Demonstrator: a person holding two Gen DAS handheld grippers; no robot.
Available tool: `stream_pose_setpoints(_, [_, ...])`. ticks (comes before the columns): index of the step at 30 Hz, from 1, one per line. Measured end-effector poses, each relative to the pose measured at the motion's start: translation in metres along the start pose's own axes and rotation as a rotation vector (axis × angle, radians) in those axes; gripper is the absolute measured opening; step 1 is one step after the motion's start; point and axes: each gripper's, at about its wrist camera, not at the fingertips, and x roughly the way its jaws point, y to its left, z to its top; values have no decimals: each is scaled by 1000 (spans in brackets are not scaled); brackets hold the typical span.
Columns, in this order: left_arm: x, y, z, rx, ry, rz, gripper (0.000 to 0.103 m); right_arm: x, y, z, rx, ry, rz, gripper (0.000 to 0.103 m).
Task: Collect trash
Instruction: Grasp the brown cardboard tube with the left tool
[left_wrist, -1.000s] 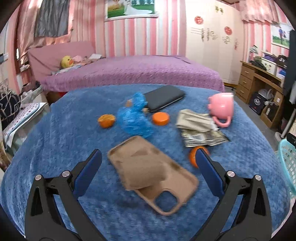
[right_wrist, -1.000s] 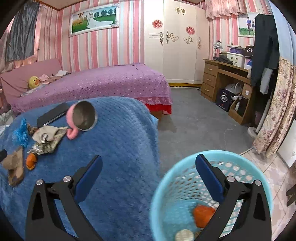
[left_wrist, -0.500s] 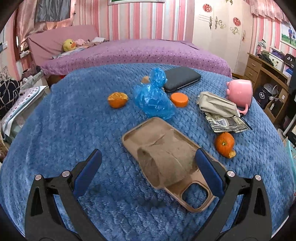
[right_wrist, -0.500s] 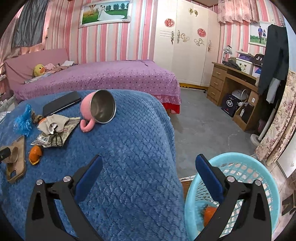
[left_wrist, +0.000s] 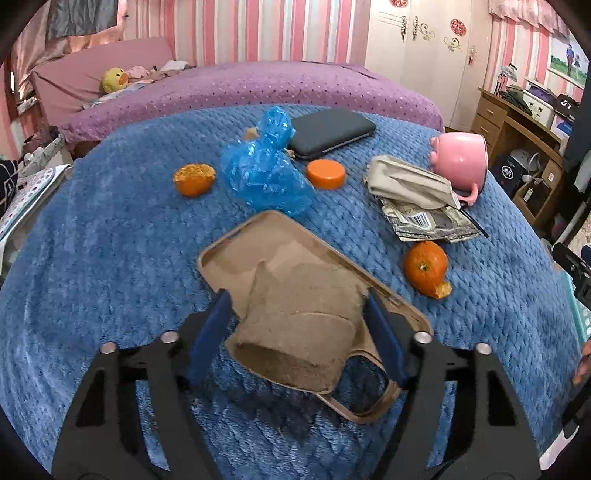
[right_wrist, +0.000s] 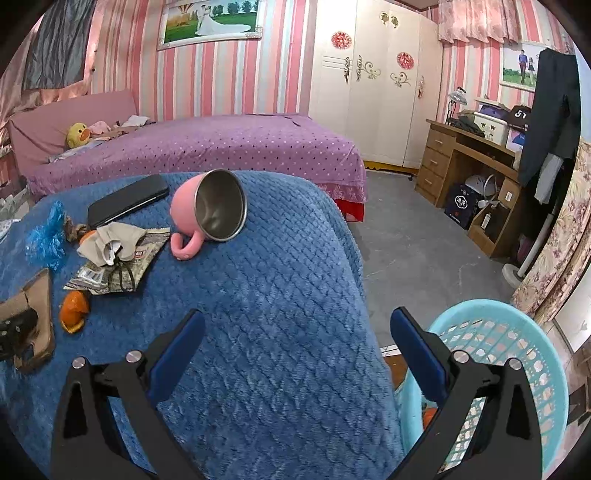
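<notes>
cardboard tube (left_wrist: 299, 325) sits between the blue pads of my left gripper (left_wrist: 299, 332), which have just been closing. they look like they touch its sides, so i think i am pinching it. it lies on a brown phone case (left_wrist: 236, 251). if i lift now, the case may come up too, or the soft tube may squash and slip out. farther off on the blue blanket (left_wrist: 110, 258) wait an orange peel (left_wrist: 424, 269) and a blue bag (left_wrist: 262, 173). my right gripper (right_wrist: 295, 354) is spread wide, holding nothing, beside the blue basket (right_wrist: 546, 369).
</notes>
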Motion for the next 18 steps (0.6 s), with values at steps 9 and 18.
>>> stream_pose_setpoints(9, [-12, 15, 4, -41, -25, -41, 56, -2, 36, 0, -37, -5, 59, 98])
stream_pose_setpoints(18, [-27, 41, 15, 6, -102, 74, 56, -9, 102, 1, -96, -7, 191, 98])
